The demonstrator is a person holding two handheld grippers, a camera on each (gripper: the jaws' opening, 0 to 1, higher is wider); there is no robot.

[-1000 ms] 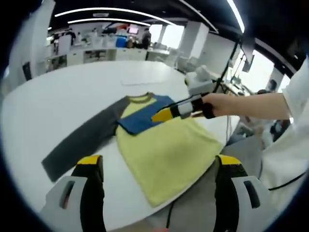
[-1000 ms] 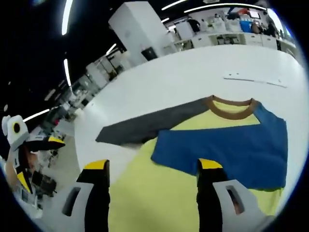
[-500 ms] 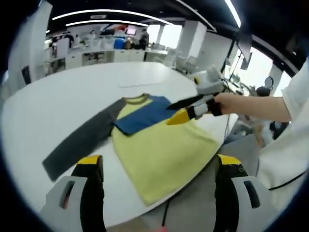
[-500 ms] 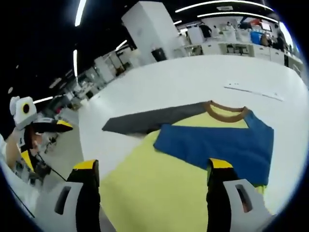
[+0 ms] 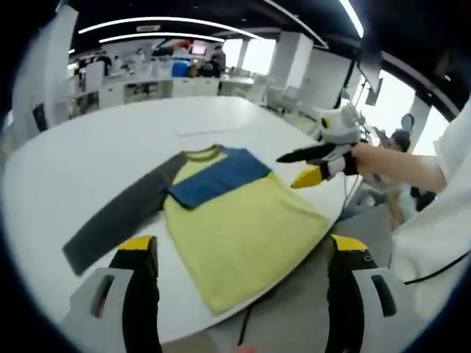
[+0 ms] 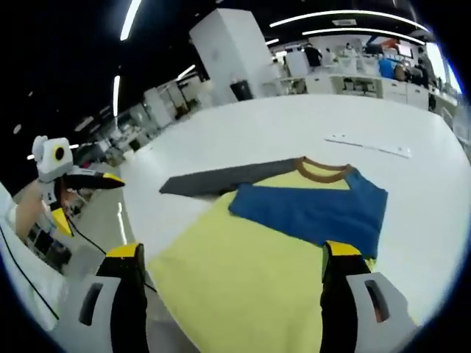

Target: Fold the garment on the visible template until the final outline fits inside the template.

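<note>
Round white surface (image 5: 110, 140). Beyond it: white square column (image 6: 237, 53), white counters (image 5: 147, 84) with distant equipment. Above: dark ceiling, curved light strips (image 5: 162, 20). Bright windows (image 5: 397, 99) beside.

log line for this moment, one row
shirt flat on table | blue sleeve folded across chest | grey sleeve out | both grippers open

My yellow shirt (image 5: 235, 235) lies flat on the white tabletop (image 5: 88, 147), brown collar away from me, blue sleeve (image 5: 217, 180) folded across its chest, grey sleeve (image 5: 118, 220) stretched straight out.
</note>
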